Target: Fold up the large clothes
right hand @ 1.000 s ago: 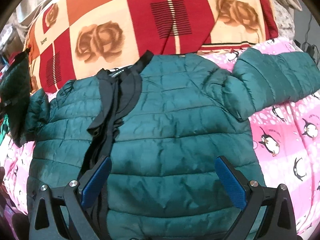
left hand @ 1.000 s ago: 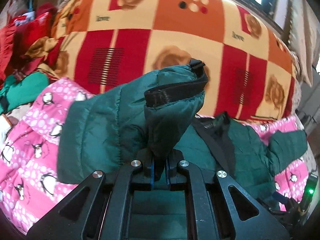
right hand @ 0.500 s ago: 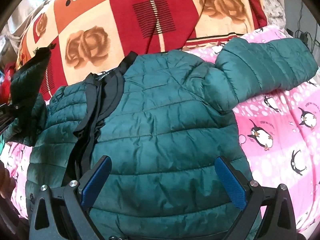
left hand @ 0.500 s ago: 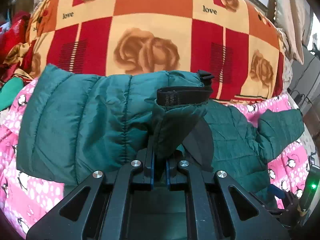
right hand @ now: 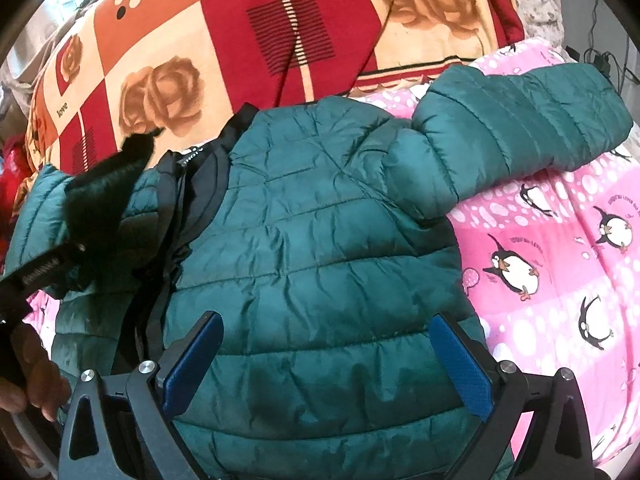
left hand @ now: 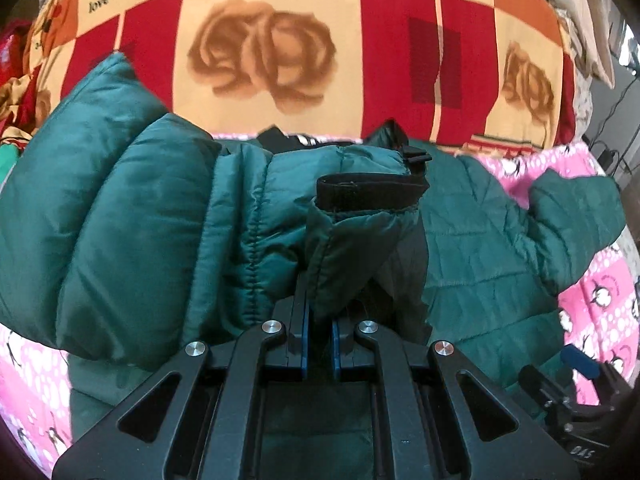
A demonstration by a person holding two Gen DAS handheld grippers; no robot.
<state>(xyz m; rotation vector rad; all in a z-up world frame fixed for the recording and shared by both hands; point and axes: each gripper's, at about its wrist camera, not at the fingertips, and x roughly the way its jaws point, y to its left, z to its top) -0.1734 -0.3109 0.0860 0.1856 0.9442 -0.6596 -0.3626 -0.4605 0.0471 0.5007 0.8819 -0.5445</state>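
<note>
Jacket (right hand: 320, 248): green puffer, spread on bed under right tongs
Left tongs (left hand: 319, 344): clamped on sleeve cuff (left hand: 360, 240), lifted over body
Right tongs (right hand: 326, 364): wide apart, holding nothing
Far sleeve (right hand: 520, 120): unfolded
Progress: early

A home bedroom is suggested by a bed covered with a pink penguin-print sheet (right hand: 560, 264) at the right of the frame, a red and orange rose-patterned blanket (right hand: 280, 40) marked "love" heaped across the top, and loose red clothes (left hand: 16, 64) piled at the left edge.
</note>
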